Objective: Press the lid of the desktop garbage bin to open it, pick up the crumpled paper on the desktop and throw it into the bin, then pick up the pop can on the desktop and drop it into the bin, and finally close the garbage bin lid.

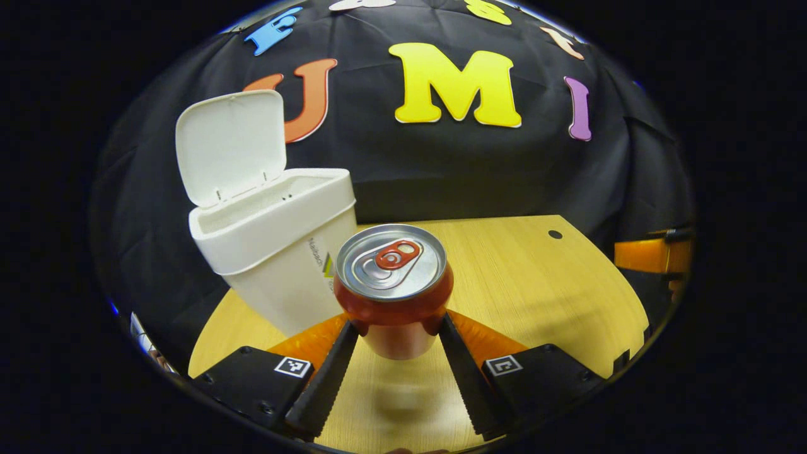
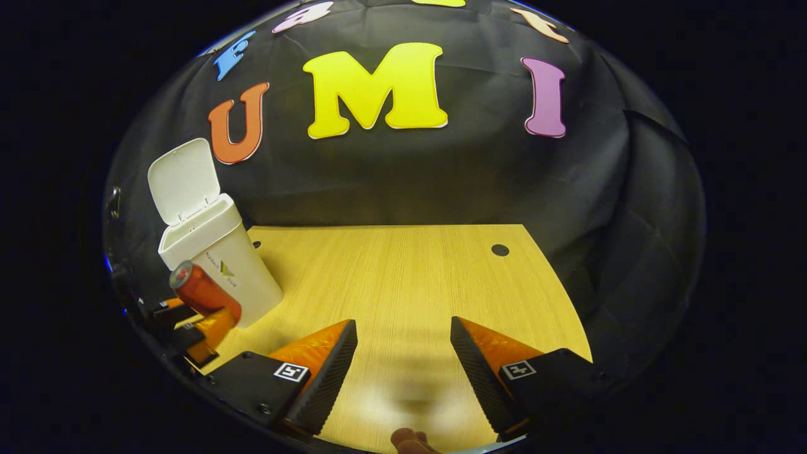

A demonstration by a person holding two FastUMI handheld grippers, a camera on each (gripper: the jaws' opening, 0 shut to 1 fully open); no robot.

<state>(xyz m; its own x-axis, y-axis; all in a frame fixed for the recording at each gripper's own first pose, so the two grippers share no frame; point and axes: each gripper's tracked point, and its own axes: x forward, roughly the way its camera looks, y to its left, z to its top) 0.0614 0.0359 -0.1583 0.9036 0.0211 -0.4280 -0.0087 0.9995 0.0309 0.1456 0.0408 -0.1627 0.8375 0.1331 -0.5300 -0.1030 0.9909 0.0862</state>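
Pop can (image 1: 393, 290) sits clamped between the two fingers of the left gripper (image 1: 394, 328), one finger pressed to each side of its red body, silver top and red pull tab facing up. It is lifted clear of the wooden desktop (image 1: 536, 277). Just beside the can, on its far left side, stands the white garbage bin (image 1: 277, 252), leaning in the fisheye picture, with its lid (image 1: 230, 145) swung up and the mouth open. What lies inside the bin cannot be made out from this angle.

In the right gripper view the same bin (image 2: 220, 265) stands near the far left corner of the desktop (image 2: 403, 277), lid (image 2: 184, 180) raised. The can (image 2: 203, 293) shows just in front of the bin, tilted, held by the left gripper (image 2: 202, 318). The right gripper (image 2: 403, 353) hovers well apart from the bin over bare wood, its fingers spread wide with nothing between them.
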